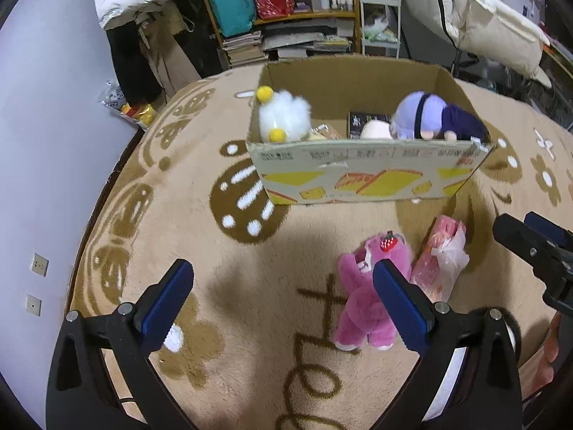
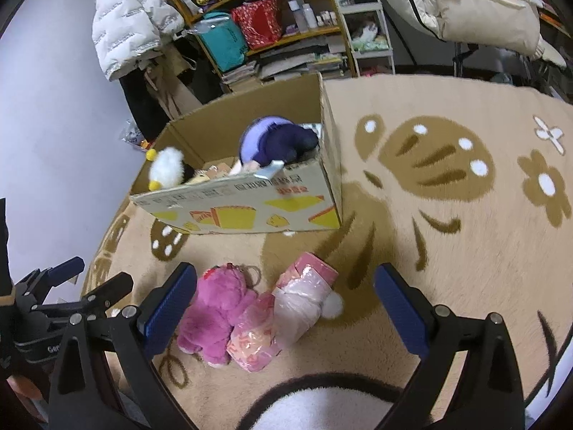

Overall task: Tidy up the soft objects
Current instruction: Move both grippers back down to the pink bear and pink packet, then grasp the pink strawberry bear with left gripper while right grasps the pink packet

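A pink plush bear (image 1: 365, 297) lies on the rug in front of an open cardboard box (image 1: 365, 175); it also shows in the right wrist view (image 2: 215, 315). A pink toy wrapped in clear plastic (image 1: 442, 258) lies beside it (image 2: 283, 311). Inside the box (image 2: 250, 208) sit a white fluffy plush with yellow pompoms (image 1: 283, 114) (image 2: 165, 168) and a lilac and navy plush doll (image 1: 433, 116) (image 2: 275, 141). My left gripper (image 1: 283, 304) is open and empty, above the rug left of the bear. My right gripper (image 2: 286, 308) is open and empty, hovering over the two pink toys.
A beige rug with brown patterns (image 1: 200, 236) covers the floor. Behind the box stand a wooden shelf with bags and books (image 1: 279, 10), a white puffer jacket (image 2: 121, 21) and a white cart (image 1: 379, 21). A lilac wall (image 1: 43, 143) runs along the left.
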A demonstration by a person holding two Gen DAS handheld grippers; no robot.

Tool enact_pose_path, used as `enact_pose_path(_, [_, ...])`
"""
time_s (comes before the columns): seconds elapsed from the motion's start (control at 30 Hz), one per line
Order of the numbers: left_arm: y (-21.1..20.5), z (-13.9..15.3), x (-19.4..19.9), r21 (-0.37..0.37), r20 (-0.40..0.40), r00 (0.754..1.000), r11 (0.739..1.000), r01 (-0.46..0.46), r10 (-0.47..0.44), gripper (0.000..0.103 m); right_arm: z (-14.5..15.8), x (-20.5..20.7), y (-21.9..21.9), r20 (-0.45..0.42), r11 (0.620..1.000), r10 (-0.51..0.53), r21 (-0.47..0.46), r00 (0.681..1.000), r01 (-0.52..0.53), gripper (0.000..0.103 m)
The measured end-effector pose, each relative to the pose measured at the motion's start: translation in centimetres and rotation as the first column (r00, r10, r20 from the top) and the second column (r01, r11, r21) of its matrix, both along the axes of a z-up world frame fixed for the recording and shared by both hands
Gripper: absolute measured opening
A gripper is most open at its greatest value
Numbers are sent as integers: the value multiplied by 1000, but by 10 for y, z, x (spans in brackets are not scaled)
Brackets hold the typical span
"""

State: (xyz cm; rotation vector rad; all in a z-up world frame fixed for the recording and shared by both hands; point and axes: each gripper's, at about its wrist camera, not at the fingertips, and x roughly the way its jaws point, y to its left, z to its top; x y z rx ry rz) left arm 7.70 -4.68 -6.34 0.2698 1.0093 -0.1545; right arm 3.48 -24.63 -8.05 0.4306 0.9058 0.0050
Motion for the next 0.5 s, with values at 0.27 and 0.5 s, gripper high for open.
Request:
enact_pose_path(0.27, [-13,-21,7,13,-51,998,999,29,-29,100,-34,9,-3,-72,1000,-14,17,997,15,103])
enact_pose_path(0.5, [-29,-36,8,29,-88,994,997,73,-70,100,-57,18,0,-126,999,11,34,992,-7,103])
